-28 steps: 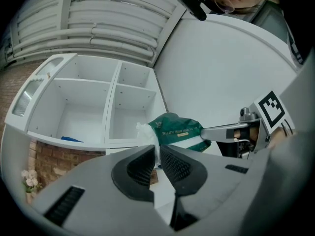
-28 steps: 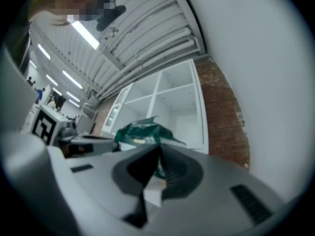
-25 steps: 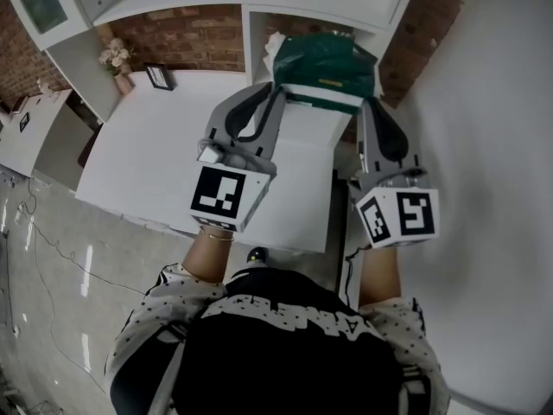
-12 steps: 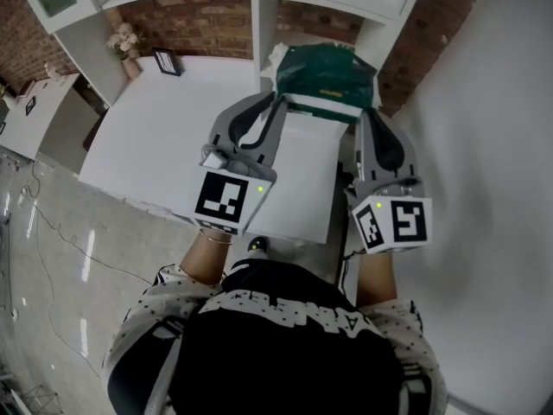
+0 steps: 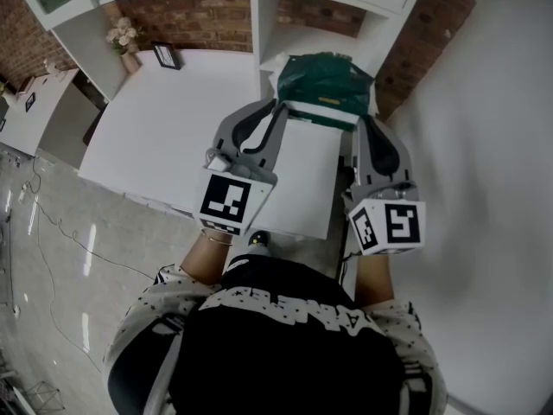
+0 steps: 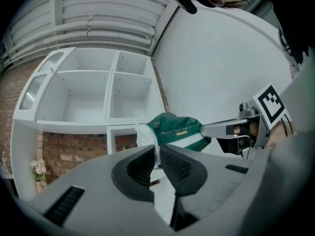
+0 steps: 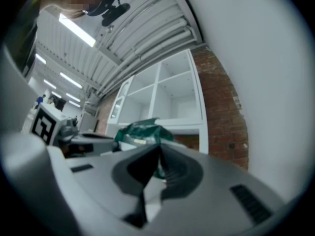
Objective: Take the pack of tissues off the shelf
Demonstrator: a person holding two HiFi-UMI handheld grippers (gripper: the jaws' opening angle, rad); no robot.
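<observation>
The pack of tissues [image 5: 324, 80] is dark green with a white band. It hangs in front of the white shelf unit [image 5: 259, 20], held from both sides. My left gripper [image 5: 281, 109] is shut on the pack's left white edge. In the left gripper view the pack [image 6: 174, 128] sticks out just past the closed left gripper [image 6: 158, 150]. My right gripper [image 5: 363, 121] is shut on the pack's right edge. In the right gripper view the green wrapper [image 7: 140, 131] sits at the tip of the right gripper [image 7: 158, 154].
A white tabletop [image 5: 164, 137] lies below and to the left, with a small flower vase [image 5: 125, 40] and a picture frame [image 5: 164, 56] at its back. A white wall [image 5: 484, 145] stands close on the right, and a brick wall [image 5: 432, 33] sits behind the shelf.
Both grippers and the pack have drawn back a little from the shelf toward the person. The grips have not changed.
</observation>
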